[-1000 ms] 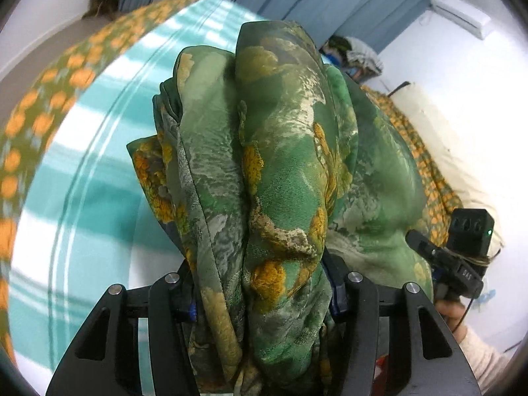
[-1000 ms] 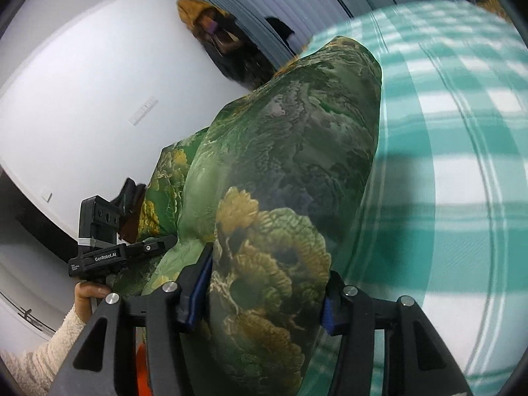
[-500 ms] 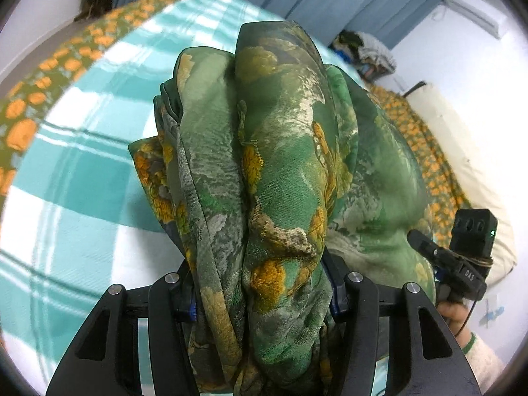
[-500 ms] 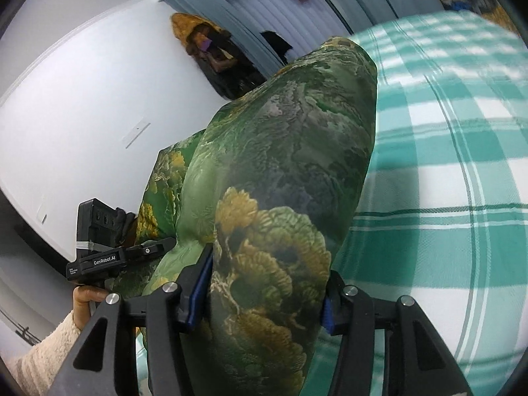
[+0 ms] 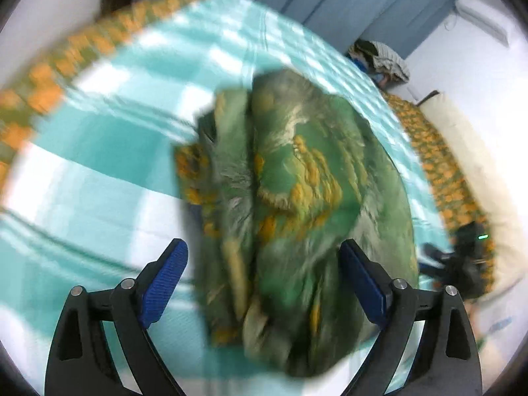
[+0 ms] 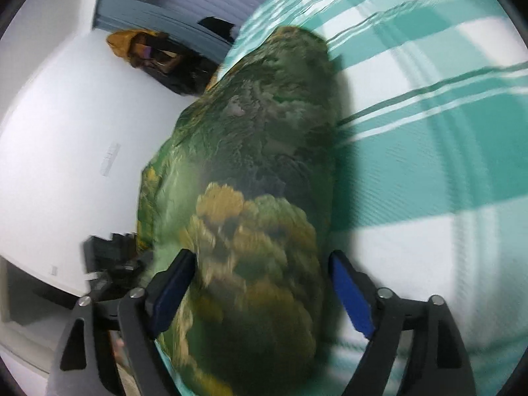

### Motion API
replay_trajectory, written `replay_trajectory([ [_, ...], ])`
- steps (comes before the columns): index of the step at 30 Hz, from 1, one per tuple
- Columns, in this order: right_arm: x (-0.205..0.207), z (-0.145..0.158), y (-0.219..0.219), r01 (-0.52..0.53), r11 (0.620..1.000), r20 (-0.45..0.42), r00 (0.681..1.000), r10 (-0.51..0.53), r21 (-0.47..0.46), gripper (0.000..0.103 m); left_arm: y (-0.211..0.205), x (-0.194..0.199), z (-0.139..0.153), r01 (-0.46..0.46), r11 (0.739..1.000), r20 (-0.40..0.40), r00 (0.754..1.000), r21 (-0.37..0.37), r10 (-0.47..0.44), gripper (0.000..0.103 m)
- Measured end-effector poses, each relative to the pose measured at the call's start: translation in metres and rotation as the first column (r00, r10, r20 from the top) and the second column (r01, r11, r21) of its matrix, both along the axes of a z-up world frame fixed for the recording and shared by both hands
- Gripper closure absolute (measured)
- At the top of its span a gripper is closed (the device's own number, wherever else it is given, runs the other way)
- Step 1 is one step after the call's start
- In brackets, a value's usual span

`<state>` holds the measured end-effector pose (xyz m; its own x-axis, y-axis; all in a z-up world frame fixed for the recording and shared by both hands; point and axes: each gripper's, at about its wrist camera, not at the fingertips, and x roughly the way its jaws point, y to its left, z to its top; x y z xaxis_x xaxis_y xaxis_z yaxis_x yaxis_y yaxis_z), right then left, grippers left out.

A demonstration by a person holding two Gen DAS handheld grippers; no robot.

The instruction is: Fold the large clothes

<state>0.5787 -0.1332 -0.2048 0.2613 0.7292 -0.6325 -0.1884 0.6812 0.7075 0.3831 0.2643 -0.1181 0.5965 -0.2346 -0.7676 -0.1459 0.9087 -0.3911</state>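
Note:
A green garment with yellow-orange print [image 5: 297,217] lies bunched on a teal and white checked bedspread [image 5: 99,151]. My left gripper [image 5: 264,280] is open, its blue pads [image 5: 163,283] spread on either side of the cloth. The same garment fills the right wrist view [image 6: 257,198]. My right gripper [image 6: 264,287] is open too, its blue pads [image 6: 351,293] apart on either side of the cloth. Both views are motion-blurred. The right gripper shows at the right edge of the left wrist view [image 5: 462,260].
An orange-flowered sheet [image 5: 442,171] borders the bed. A pile of clothes [image 5: 379,56] lies by blue curtains [image 5: 346,0]. A white wall [image 6: 66,132] and dark hanging bags [image 6: 158,59] are on the left of the right wrist view.
Both grippers have opened and let go of the garment. It has dropped onto the bedspread, and both grippers have pulled back from it.

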Motion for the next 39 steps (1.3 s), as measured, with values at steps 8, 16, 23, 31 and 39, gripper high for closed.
replay_trajectory([
  [8,-0.106,0.098,-0.013,0.246,0.832,0.424,0.906,-0.015,-0.496,0.001,-0.059,-0.092,0.061,-0.184,0.910,0.193,0.974,0.372,0.118,0.001],
  [16,-0.189,0.166,-0.008,0.455,0.737,0.613,0.787,-0.069,-0.501,0.001,-0.116,-0.141,0.089,-0.175,0.873,0.251,0.966,0.455,0.063,0.000],
  [23,-0.231,0.188,-0.008,0.462,0.710,0.633,0.773,-0.030,-0.531,0.001,-0.148,-0.164,0.104,-0.161,0.902,0.265,0.963,0.401,0.054,0.000],
  [31,-0.264,0.204,-0.012,0.422,0.761,0.649,0.761,-0.002,-0.493,0.001,-0.168,-0.184,0.123,-0.177,0.899,0.313,0.949,0.402,0.046,0.000],
  [39,-0.284,0.223,-0.024,0.504,0.765,0.706,0.702,-0.092,-0.401,0.001,-0.187,-0.198,0.145,-0.244,0.864,0.364,0.928,0.440,0.077,0.000],
])
